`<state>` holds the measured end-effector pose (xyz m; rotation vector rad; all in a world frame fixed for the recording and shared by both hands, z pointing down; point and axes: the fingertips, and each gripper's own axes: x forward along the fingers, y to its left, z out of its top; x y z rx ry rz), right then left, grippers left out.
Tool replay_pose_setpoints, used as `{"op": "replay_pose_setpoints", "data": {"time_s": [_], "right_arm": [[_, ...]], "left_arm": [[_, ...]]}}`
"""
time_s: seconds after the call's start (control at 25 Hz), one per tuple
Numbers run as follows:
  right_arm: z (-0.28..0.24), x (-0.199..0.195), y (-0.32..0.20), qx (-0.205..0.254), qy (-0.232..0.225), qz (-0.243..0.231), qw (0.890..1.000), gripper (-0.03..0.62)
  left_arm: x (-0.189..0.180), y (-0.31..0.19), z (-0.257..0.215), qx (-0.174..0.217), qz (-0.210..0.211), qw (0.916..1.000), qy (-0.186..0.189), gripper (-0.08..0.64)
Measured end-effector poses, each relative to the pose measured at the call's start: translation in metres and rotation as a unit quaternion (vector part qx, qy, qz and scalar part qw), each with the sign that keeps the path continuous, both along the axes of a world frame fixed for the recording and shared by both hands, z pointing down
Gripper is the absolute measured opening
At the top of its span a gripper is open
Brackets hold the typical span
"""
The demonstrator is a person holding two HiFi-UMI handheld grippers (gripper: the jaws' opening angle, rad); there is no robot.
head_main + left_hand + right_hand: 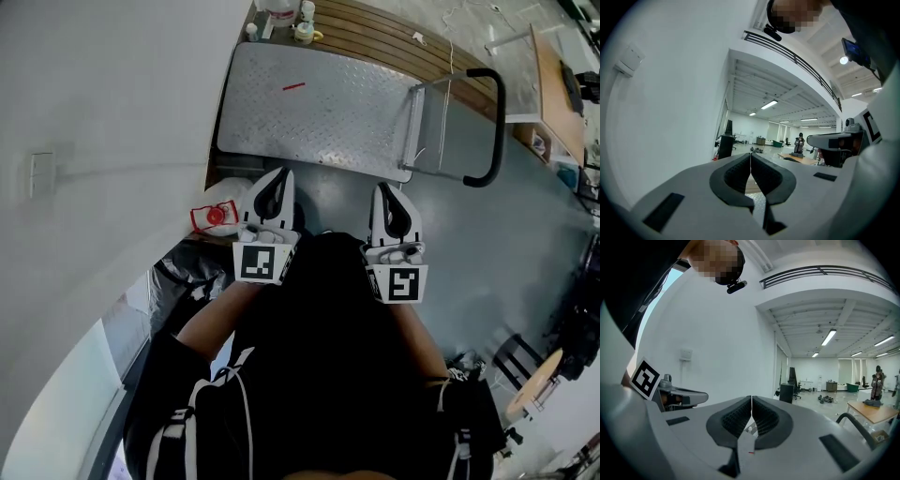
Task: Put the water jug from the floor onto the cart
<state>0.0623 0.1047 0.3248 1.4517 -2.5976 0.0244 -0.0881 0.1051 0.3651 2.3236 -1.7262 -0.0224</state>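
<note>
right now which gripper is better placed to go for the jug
Left. The jug sits by the wall right beside the left gripper, while the right gripper is on the far side of the left one. Both are shut and empty, so its fingers must open first.

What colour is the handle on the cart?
Black. The handle of the cart shows best in the head view.

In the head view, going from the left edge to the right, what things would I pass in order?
wall switch plate → water jug → left gripper → right gripper → cart handle
</note>
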Motion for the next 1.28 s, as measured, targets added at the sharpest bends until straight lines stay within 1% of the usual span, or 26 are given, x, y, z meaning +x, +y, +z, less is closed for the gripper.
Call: {"op": "replay_pose_setpoints", "data": {"time_s": [0.08, 0.2, 0.36, 0.48, 0.64, 0.76, 0.84, 0.96, 1.12, 1.2, 1.28], "right_arm": [[0.001, -0.012, -0.006, -0.001, -0.006, 0.001, 1.000, 0.020], [0.007, -0.023, -0.015, -0.013, -0.005, -0.003, 1.000, 0.020], [0.008, -0.028, -0.031, -0.016, -0.005, -0.011, 1.000, 0.020], [0.008, -0.030, -0.045, -0.016, -0.013, -0.020, 1.000, 0.020], [0.013, -0.035, -0.054, -0.024, -0.018, -0.035, 0.999, 0.020], [0.011, -0.041, -0.053, -0.022, -0.016, -0.049, 0.998, 0.018], [0.013, -0.045, -0.053, -0.027, -0.016, -0.055, 0.998, 0.018], [0.018, -0.048, -0.051, -0.035, -0.011, -0.065, 0.997, 0.020], [0.020, -0.048, -0.052, -0.038, -0.004, -0.068, 0.997, 0.019], [0.021, -0.048, -0.053, -0.043, -0.005, -0.068, 0.997, 0.018], [0.021, -0.051, -0.054, -0.045, -0.011, -0.075, 0.996, 0.020]], "left_arm": [[-0.012, -0.008, 0.002, 0.000, 0.003, 1.0000, -0.002, 0.018], [-0.028, -0.018, 0.010, -0.011, 0.006, 0.9999, -0.004, 0.018], [-0.044, -0.026, 0.013, -0.020, -0.020, 0.9996, -0.007, 0.018], [-0.047, -0.033, 0.019, -0.040, -0.039, 0.9984, 0.002, 0.018], [-0.044, -0.028, 0.023, -0.045, -0.046, 0.9979, -0.009, 0.018], [-0.048, -0.019, 0.036, -0.059, -0.051, 0.9967, -0.020, 0.018], [-0.052, -0.014, 0.051, -0.080, -0.055, 0.9946, -0.036, 0.018], [-0.061, -0.008, 0.073, -0.115, -0.063, 0.9906, -0.040, 0.020], [-0.097, 0.002, 0.097, -0.153, -0.097, 0.9827, -0.038, 0.020], [-0.114, 0.007, 0.106, -0.162, -0.110, 0.9800, -0.035, 0.020], [-0.124, 0.010, 0.114, -0.159, -0.114, 0.9805, -0.020, 0.020]]}}
